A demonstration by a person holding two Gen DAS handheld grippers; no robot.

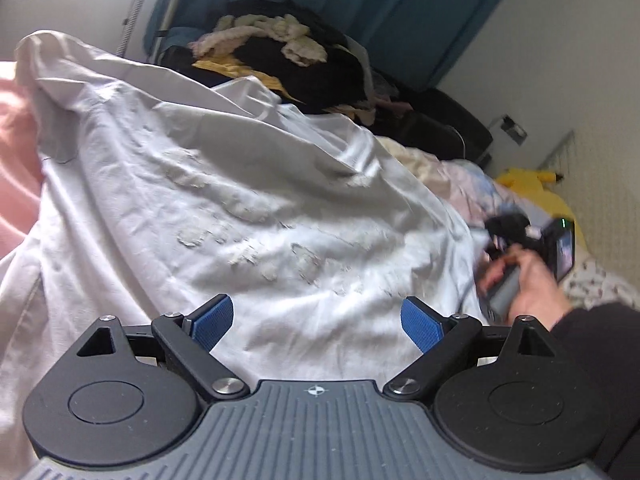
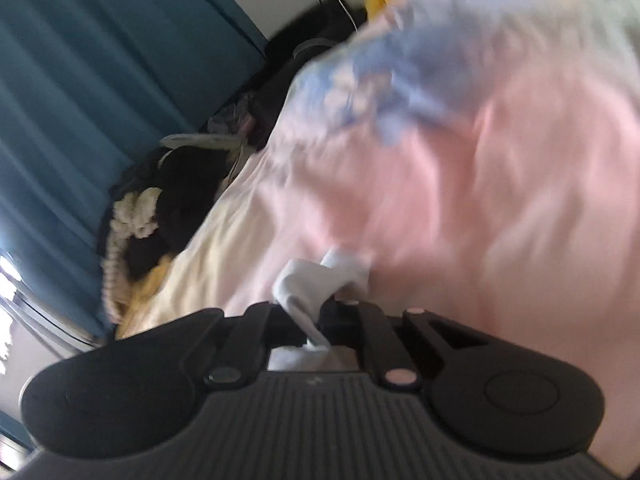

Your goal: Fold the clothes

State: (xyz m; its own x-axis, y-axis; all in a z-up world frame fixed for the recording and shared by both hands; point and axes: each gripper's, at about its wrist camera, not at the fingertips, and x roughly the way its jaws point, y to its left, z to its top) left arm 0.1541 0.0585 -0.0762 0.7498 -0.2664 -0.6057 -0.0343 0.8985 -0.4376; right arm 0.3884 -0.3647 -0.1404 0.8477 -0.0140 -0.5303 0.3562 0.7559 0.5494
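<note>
At the far left of the left wrist view a pink cloth (image 1: 16, 168) lies under the edge of the large white crumpled shirt with a faded, cracked print (image 1: 224, 200), which is spread over the bed and fills most of the picture; it lies flat probably so that it can be folded. The left gripper (image 1: 318, 322) hangs above the near part of this shirt with its blue-padded jaws spread wide and nothing between them, so it seems ready to take a new piece of the fabric. Behind the shirt a dark heap of black, yellow and cream clothes (image 1: 280, 60) waits in front of a teal curtain (image 1: 400, 12). To the right, the person's hand in a black sleeve (image 1: 528, 280) holds the right gripper (image 1: 508, 226) at the shirt's right edge. In the right wrist view this gripper's jaws are pressed together on a small bunch of white fabric (image 2: 316, 280), most likely that edge, held to pull it over for a fold. This view is strongly blurred, so the pink and blue flowered bedding (image 2: 460, 140) is hard to read, and how much cloth sits in the jaws cannot be told. The sleeves and collar of the shirt are not clear either.
</note>
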